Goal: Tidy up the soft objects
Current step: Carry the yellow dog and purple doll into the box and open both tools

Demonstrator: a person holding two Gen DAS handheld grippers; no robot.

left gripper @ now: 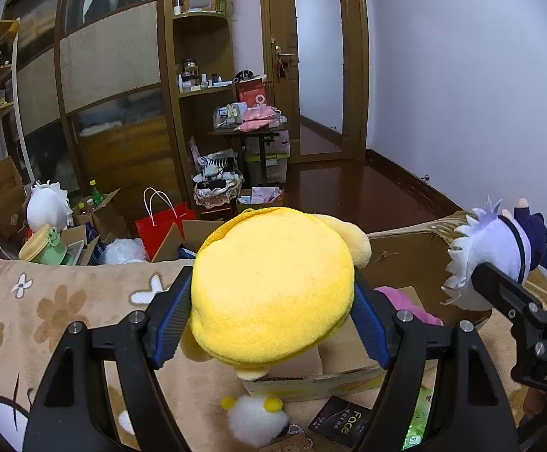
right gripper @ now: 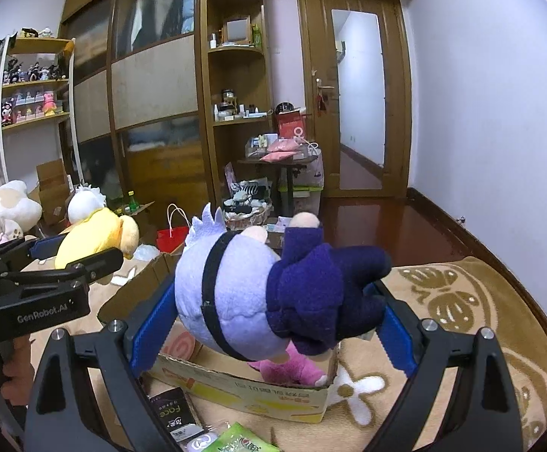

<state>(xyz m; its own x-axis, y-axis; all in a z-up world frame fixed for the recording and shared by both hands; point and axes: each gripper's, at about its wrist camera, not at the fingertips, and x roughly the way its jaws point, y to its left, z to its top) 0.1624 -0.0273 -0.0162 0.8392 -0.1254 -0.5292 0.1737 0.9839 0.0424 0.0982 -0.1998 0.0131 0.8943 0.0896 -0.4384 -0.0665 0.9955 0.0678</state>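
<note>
A round yellow plush (left gripper: 273,282) sits squeezed between the blue pads of my left gripper (left gripper: 271,282), which is shut on it. My right gripper (right gripper: 273,290) is shut on a doll (right gripper: 236,282) with pale lavender hair, a black blindfold and dark purple clothes. Both toys hang over an open cardboard box (right gripper: 254,391) on the bed, and a pink plush (right gripper: 288,365) lies inside it. The right gripper (left gripper: 526,263) and its doll (left gripper: 495,241) show at the right edge of the left wrist view. The left gripper (right gripper: 77,252) and the yellow plush (right gripper: 89,233) show at the left of the right wrist view.
A brown flowered blanket (left gripper: 66,301) covers the bed. In front of the box lie a white fluffy toy with yellow ears (left gripper: 254,418), a black packet (left gripper: 341,422) and a green packet (right gripper: 243,440). Beyond the bed stand a red bag (left gripper: 160,226), cartons and more plush toys.
</note>
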